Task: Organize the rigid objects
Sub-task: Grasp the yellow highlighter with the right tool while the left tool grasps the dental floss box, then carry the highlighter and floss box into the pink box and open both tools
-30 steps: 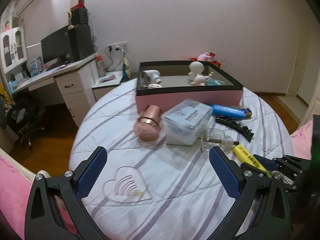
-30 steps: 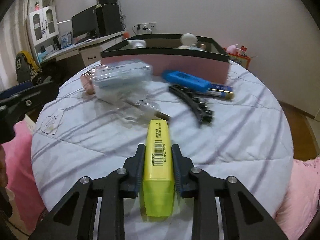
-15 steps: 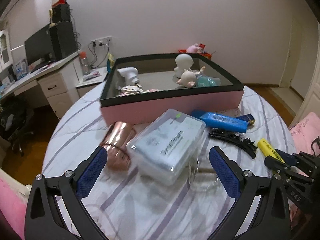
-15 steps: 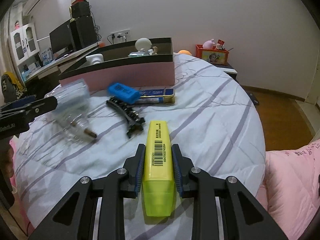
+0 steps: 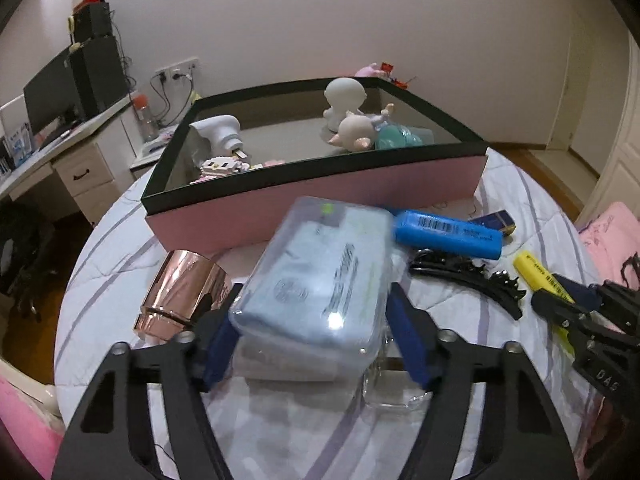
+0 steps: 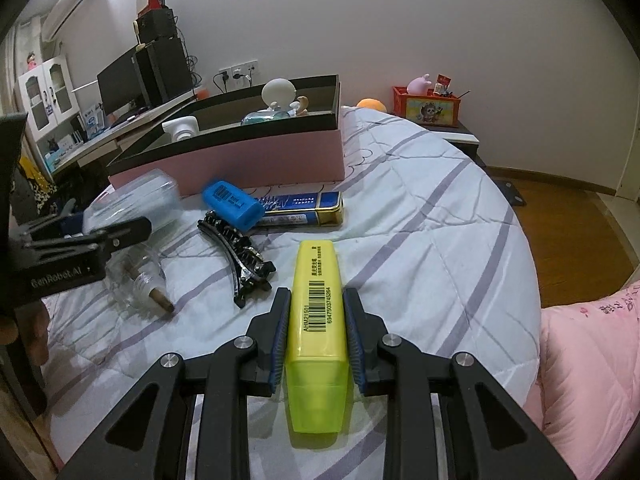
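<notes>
Left gripper [image 5: 316,344]: your jaws have just been closing, and the blue pads now sit against both sides of the clear plastic case [image 5: 320,284]; you grip it.
Clear plastic case: it holds pale blue contents and lies between your left fingers, in front of the pink box [image 5: 320,196], blurred at its far end.
Right gripper [image 6: 316,332]: your jaws are clamped on the yellow highlighter [image 6: 318,320], pads pressing its two long sides, barcode facing up.
Yellow highlighter: it points away from you along the fingers, above the striped bedspread [image 6: 420,208].
Pink box: it stands open with a black rim at the far side of the bedspread; inside you see a white figurine [image 5: 344,100], a small doll [image 5: 354,136], a white dispenser-like item [image 5: 218,132] and a teal item [image 5: 400,138].
Rose-gold cup [image 5: 184,292]: it lies on its side just left of the case.
Blue highlighter [image 5: 448,234]: it lies near the box's front wall, resting against a blue-and-gold tin [image 6: 304,210].
Black hair clips [image 6: 240,252]: they lie between the blue highlighter and your right gripper.
Glass bottle [image 6: 136,280]: it lies on its side under the left gripper's finger, as seen from the right.
</notes>
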`<state>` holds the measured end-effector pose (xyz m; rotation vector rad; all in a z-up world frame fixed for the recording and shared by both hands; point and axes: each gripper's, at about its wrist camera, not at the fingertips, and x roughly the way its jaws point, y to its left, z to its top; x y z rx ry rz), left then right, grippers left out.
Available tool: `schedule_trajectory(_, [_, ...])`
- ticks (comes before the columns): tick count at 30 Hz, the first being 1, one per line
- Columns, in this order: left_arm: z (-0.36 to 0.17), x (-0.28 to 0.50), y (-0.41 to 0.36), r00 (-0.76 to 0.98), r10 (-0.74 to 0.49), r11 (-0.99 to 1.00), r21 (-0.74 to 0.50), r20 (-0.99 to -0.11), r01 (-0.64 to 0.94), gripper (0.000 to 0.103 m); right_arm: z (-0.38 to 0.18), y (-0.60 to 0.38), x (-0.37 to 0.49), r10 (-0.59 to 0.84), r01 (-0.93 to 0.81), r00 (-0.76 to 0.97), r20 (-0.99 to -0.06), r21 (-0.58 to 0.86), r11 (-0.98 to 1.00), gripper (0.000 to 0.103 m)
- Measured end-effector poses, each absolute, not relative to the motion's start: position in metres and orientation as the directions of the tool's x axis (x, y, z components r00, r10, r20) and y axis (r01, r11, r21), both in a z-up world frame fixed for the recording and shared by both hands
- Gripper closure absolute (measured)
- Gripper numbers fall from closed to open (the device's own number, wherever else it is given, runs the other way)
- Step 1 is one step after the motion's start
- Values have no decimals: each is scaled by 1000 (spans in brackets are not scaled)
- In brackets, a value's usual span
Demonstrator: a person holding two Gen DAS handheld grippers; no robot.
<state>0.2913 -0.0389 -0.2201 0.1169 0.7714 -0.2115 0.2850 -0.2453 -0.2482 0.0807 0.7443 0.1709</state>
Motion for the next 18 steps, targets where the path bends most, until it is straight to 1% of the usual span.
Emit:
schedule_trajectory(6, [-221, 291, -39, 690, -158, 974, 1, -707, 225, 37, -249, -243, 286, 171, -119, 729, -663, 123, 985, 76])
schedule_trajectory(11, [-223, 296, -45, 698, -151, 971, 28, -700, 238, 38, -251, -240, 287, 151, -116, 733, -663, 96, 989, 76])
schedule_trajectory(15, [-215, 285, -39, 729, -183, 974, -18, -659, 228, 39, -250, -236, 286, 134, -127, 733, -667, 59, 990, 76])
schedule_trajectory(18, [-208, 278, -36, 748, -181, 975, -18, -639, 220, 40, -248, -239, 283, 148, -127, 746, -649, 80, 989, 76])
